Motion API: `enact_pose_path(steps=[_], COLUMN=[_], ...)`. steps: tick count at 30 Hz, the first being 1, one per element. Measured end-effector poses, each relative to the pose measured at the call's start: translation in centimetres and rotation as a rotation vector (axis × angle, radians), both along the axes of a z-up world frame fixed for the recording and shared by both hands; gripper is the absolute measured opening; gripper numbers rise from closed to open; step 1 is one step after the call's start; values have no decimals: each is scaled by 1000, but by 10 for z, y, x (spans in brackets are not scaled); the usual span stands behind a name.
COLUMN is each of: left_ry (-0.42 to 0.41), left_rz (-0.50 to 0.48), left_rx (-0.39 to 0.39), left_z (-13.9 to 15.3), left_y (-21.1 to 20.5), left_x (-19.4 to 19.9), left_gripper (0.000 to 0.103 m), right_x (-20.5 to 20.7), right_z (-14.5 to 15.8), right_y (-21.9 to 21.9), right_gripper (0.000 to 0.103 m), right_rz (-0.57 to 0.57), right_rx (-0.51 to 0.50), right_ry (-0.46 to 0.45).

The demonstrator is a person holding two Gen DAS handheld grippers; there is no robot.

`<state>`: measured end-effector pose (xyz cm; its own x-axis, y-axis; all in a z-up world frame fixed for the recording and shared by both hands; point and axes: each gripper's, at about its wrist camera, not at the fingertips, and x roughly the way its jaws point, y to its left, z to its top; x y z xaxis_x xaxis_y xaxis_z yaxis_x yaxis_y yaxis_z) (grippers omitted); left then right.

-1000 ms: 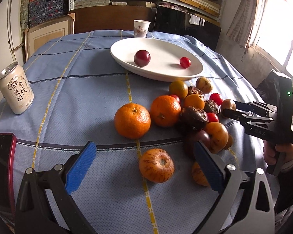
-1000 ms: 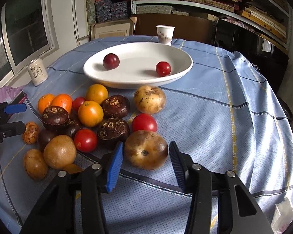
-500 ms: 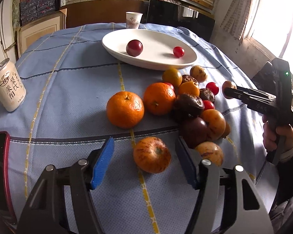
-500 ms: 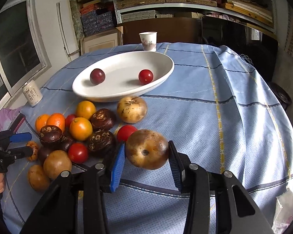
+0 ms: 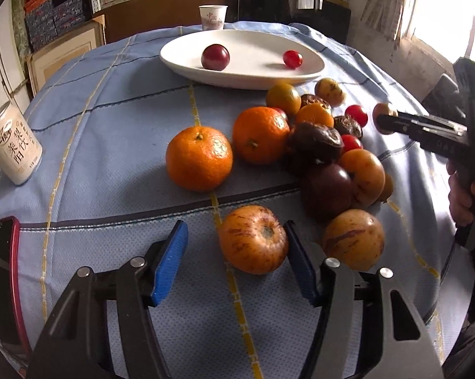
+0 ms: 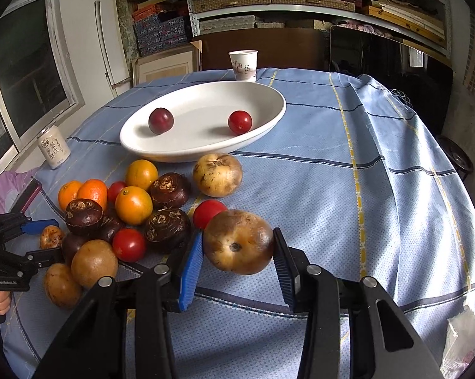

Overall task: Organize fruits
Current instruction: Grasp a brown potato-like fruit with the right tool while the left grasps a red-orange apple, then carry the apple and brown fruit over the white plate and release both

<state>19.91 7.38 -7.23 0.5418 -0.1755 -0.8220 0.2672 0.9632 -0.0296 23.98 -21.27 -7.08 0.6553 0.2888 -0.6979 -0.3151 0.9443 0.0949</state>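
A striped orange fruit lies on the blue cloth between the jaws of my left gripper, which are closing. The right pad touches it; the left pad stands clear. My right gripper is shut on a brown round fruit, held just above the cloth beside the pile. The pile of oranges, dark fruits and tomatoes sits in front of a white dish. A dark plum and a red tomato lie in the dish.
A drink can stands at the left, and a red-cased phone lies at the near left edge. A paper cup is behind the dish. White tissue lies at the near right. Shelves and boxes stand behind the table.
The left jaws have narrowed from wide open around the striped fruit. The right gripper has lifted the brown fruit a little off the cloth, still gripping it.
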Motion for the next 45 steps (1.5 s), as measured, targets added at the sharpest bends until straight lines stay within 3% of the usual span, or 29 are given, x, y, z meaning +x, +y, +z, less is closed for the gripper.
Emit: enact_pose_path(steps=[6, 24, 28, 33, 36, 40, 45], left_ry=[-1, 11, -16, -83, -79, -26, 69], left_rz=[-43, -18, -48, -72, -22, 51, 106], left_rx=[-30, -119, -67, -23, -38, -55, -78], left_z=[2, 12, 35, 81, 96, 90, 64], left_y=[-2, 10, 7, 0, -4, -5, -3], left_x=[-3, -1, 7, 59, 116, 197, 264], left_gripper=[39, 39, 39, 39, 39, 39, 39], right_x=[0, -6, -1, 34, 70, 110, 137], right_z=[0, 8, 26, 64, 64, 47, 27], right_y=[-1, -3, 5, 30, 50, 73, 86], right_gripper=[44, 44, 44, 44, 44, 44, 44], right_rz=[-2, 4, 66, 119, 120, 100, 67], right_rx=[0, 36, 54, 79, 86, 59, 30], right_ry=[0, -27, -20, -77, -50, 16, 94])
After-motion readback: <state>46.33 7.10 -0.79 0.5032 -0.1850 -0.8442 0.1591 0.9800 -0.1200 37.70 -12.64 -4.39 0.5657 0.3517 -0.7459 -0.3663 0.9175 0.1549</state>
